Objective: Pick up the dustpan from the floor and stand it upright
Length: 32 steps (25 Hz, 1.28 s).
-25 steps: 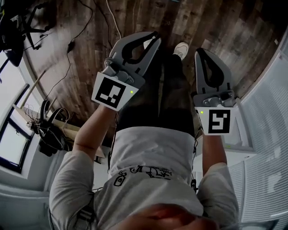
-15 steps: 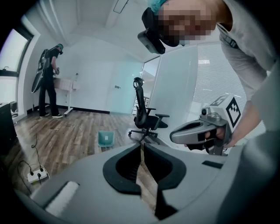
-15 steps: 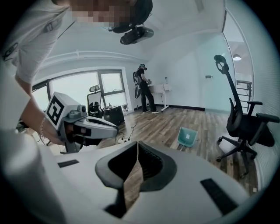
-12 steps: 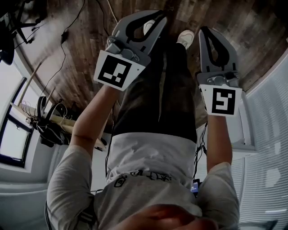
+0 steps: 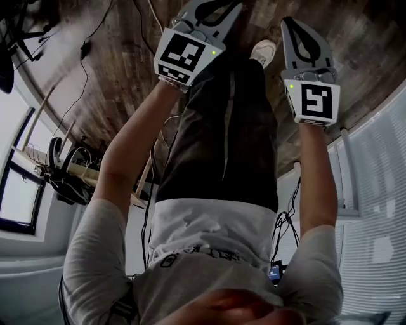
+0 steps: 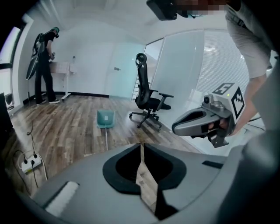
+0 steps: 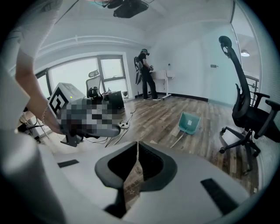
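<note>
Wood-plank floor [image 6: 65,127] carries the teal dustpan [image 6: 105,119], lying mid-frame, well beyond both grippers, its thin handle hard to trace. Left gripper [image 6: 141,145] and right gripper [image 7: 137,144] are clenched on nothing.

Reaches both forearms forward and down out of short sleeves, the left forearm [image 5: 136,139] slanting inward, the right forearm [image 5: 315,184] running nearly straight. Grips the left hand-held gripper [image 5: 222,7] at the top edge of the head view, left marker cube [image 5: 184,54] turned up toward the camera, jaws pointing away and downward. Holds the right hand-held gripper [image 5: 293,28] level with it but well apart, across the legs [image 5: 222,127], right marker cube [image 5: 315,101] likewise face-up. Shows both pairs of jaws closed tip to tip in the gripper views, with nothing between them. Seems to wrap fingers [image 6: 224,124] round the right handle, though shadow there leaves it uncertain.
</note>
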### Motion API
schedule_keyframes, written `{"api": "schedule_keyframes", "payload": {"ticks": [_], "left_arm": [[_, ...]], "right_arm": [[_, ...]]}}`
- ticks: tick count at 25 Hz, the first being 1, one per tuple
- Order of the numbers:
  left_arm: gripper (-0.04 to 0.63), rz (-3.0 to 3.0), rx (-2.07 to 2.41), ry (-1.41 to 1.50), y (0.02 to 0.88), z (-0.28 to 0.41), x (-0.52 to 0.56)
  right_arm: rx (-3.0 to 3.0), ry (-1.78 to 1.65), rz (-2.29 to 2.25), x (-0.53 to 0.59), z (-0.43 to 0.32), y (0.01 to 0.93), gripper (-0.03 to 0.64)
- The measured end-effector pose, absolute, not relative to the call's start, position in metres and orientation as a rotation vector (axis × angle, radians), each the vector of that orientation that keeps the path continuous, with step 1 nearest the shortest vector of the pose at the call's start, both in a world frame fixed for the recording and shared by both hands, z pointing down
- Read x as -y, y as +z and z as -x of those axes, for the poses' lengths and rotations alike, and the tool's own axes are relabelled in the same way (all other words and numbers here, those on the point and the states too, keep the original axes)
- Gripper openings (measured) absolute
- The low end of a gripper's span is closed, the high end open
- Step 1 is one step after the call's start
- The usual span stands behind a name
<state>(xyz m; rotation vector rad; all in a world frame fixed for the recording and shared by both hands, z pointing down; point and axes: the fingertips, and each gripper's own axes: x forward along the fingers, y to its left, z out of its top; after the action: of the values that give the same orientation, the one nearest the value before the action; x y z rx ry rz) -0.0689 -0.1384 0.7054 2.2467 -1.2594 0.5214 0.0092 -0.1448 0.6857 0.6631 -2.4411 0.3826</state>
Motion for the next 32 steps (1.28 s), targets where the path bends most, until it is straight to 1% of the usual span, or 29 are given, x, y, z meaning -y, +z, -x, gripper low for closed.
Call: {"api": "schedule_keyframes", "payload": {"ticks": [14,22,28,32], "left_arm": [[0.020,-2.207,1.146,0.677,0.826,0.069,0.152],[0.022,-2.180,1.136,0.682,0.878,0.073,0.171],[0.048,-2.205,1.128,0.705,0.924,0.075,0.182],[0.054,-2.208,1.132,0.709,0.962,0.078,0.191]], "right_arm": [[2.358,0.363,-0.546,0.159,0.000,0.815,0.009],[2.337,0.370,-0.494,0.171,0.001,0.873,0.009],[2.346,0.340,-0.470,0.179,0.004,0.923,0.009],[2.353,0.316,-0.466,0.190,0.007,0.960,0.041]]}}
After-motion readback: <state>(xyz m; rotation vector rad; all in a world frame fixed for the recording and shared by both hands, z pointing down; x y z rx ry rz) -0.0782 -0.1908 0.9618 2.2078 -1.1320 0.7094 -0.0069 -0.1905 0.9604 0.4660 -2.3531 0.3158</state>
